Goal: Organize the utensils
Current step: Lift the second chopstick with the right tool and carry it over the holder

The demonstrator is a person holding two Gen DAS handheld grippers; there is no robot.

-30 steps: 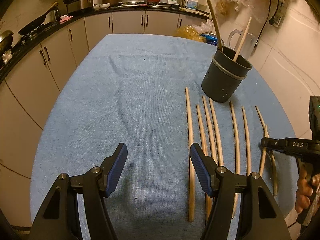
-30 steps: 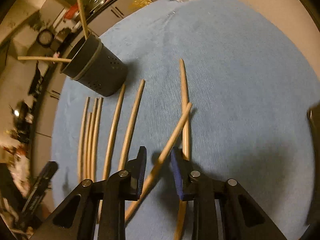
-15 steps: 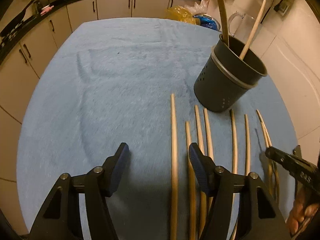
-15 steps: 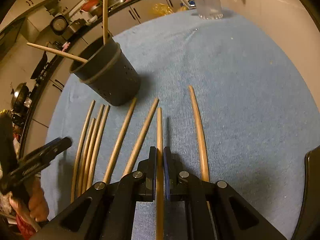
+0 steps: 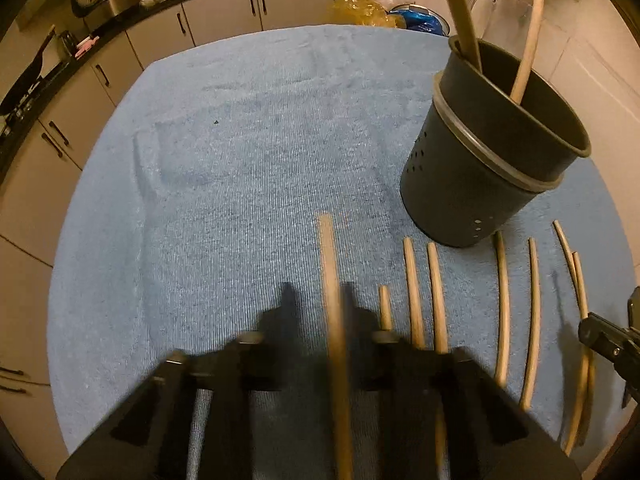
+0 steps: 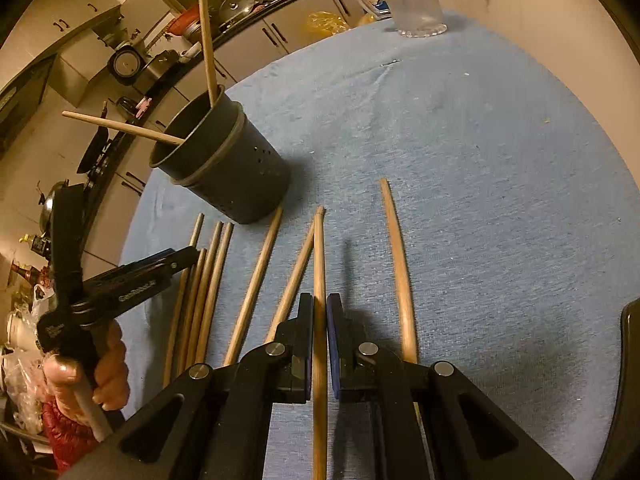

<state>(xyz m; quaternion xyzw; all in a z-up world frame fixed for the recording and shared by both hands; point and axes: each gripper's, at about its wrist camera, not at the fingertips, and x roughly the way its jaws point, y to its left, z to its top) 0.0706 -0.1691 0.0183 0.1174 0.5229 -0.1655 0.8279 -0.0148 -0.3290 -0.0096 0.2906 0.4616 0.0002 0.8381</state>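
1. Right gripper: I read its jaws as clamped on one wooden chopstick. The pads press on both sides of the shaft. The long axis of this chopstick runs straight away from the wrist camera, in line with the fingers. Its far tip points toward the base of the dark utensil holder and sits just above the blue towel, beside the tip of a neighbouring stick. The gripper pitches steeply down toward the towel.

2. Left gripper: the left wrist view is motion-blurred. Its jaws have just been closing, and the leftmost chopstick lies between them. I take them as together on that stick. The stick's long axis also runs away from the camera, parallel to the rest of the row, with its far tip level with the foot of the holder. In the right wrist view this gripper slants down over the left end of the row, with the person's hand wrapped round its handle.

3. Loose chopsticks: these lie flat on the towel, side by side and roughly parallel, in front of the holder.

4. The holder stands upright on the towel. Two chopsticks lean inside it, handles out over the rim.
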